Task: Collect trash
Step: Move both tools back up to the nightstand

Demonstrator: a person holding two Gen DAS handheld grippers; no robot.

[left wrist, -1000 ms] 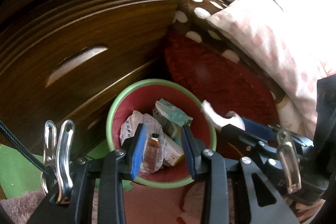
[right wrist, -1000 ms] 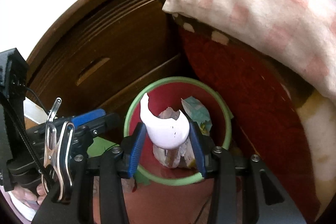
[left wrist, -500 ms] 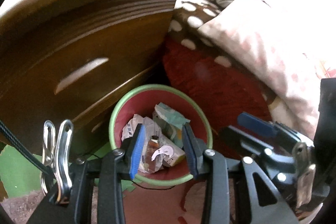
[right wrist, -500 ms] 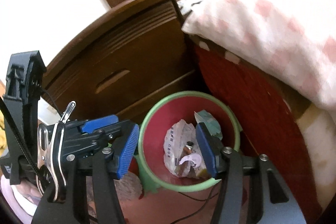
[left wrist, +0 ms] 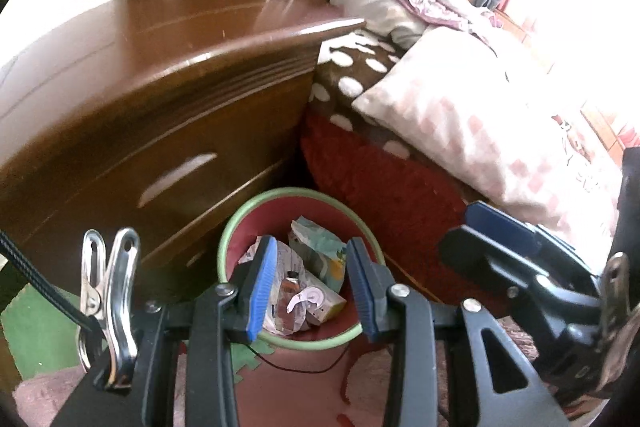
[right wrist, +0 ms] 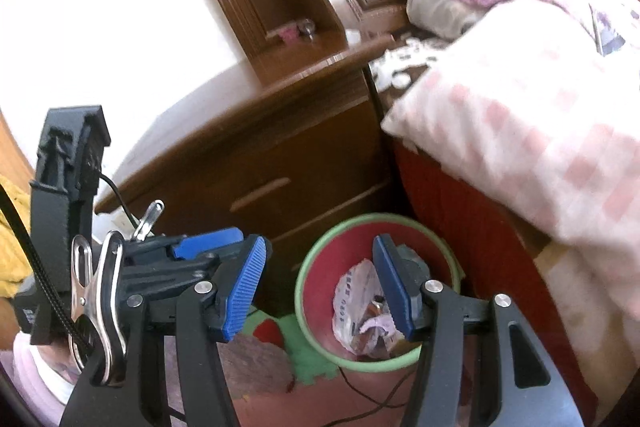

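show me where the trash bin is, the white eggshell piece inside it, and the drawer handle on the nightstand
trash bin (left wrist: 240, 223), left wrist view, on its green rim.
white eggshell piece (left wrist: 307, 297), left wrist view, on its curved white face.
drawer handle (left wrist: 176, 179), left wrist view, middle of the pale recessed grip.

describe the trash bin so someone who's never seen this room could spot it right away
Find the dark wooden drawer chest beside the bed. On the floor at its corner stands a round red plastic bin with a pale green rim; it alone holds crumpled paper.
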